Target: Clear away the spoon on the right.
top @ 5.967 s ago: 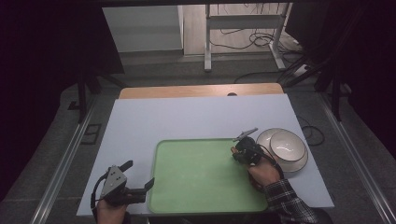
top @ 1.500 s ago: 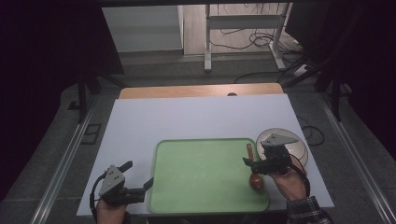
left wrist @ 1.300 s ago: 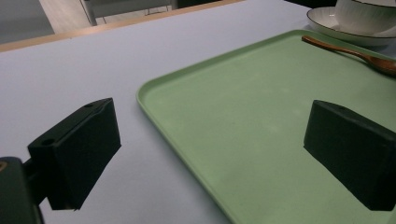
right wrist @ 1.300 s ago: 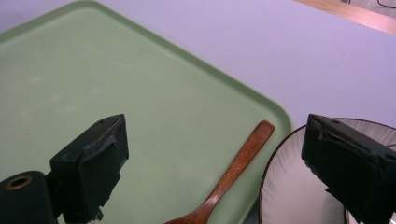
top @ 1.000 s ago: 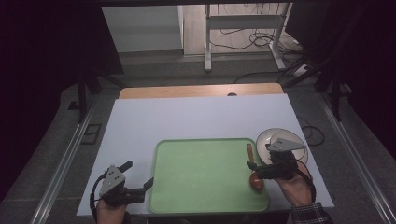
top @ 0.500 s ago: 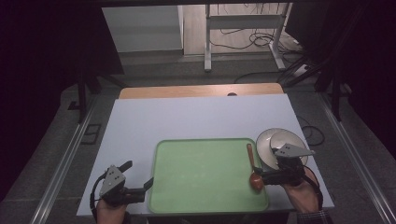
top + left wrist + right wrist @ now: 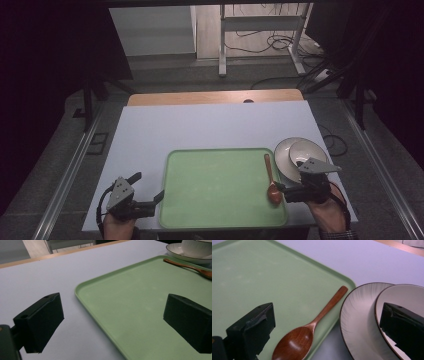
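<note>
Wooden spoon (image 7: 270, 176) lies along the green tray's (image 7: 220, 190) right edge, released; right gripper (image 7: 281, 188), jaws just opened wide, holds nothing (left gripper (image 7: 150, 192) likewise open, idle).

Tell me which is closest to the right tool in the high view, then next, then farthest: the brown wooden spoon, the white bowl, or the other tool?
1. Brown wooden spoon: on the green tray's right edge, its bowl just in front of the right tool.
2. Round white bowl: on the white plate, just beyond the tool.
3. Left tool: far across the tray, at its left edge.
</note>
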Available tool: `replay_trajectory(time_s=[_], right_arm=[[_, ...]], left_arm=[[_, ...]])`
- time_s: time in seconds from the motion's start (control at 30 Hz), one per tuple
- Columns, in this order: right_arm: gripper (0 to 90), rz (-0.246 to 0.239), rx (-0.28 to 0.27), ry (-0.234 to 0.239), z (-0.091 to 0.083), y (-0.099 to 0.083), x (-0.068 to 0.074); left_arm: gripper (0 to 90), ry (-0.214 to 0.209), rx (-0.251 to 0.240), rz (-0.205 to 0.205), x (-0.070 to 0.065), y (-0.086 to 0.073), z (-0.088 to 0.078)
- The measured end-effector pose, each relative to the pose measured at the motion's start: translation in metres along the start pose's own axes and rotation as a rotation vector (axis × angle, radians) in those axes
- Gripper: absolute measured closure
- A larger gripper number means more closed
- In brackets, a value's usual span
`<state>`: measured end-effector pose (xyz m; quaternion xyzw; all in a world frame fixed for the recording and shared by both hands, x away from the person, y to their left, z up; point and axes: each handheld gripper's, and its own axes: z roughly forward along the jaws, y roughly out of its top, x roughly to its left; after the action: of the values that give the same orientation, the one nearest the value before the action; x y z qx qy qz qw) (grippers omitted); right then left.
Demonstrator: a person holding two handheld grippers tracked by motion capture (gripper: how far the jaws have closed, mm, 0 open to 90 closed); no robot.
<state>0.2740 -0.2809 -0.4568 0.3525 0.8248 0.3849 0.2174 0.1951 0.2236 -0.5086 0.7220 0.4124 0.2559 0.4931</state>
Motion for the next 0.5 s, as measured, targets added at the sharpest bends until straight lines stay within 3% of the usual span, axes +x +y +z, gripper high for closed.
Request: replay_trajectory(time_s=[0.5], right_arm=[[0.0,-0.002,-0.002,-0.037,-0.017,-0.007,-0.007]], left_arm=[[2.6,0.001,0.0,0.0,0.0,0.0,0.0]])
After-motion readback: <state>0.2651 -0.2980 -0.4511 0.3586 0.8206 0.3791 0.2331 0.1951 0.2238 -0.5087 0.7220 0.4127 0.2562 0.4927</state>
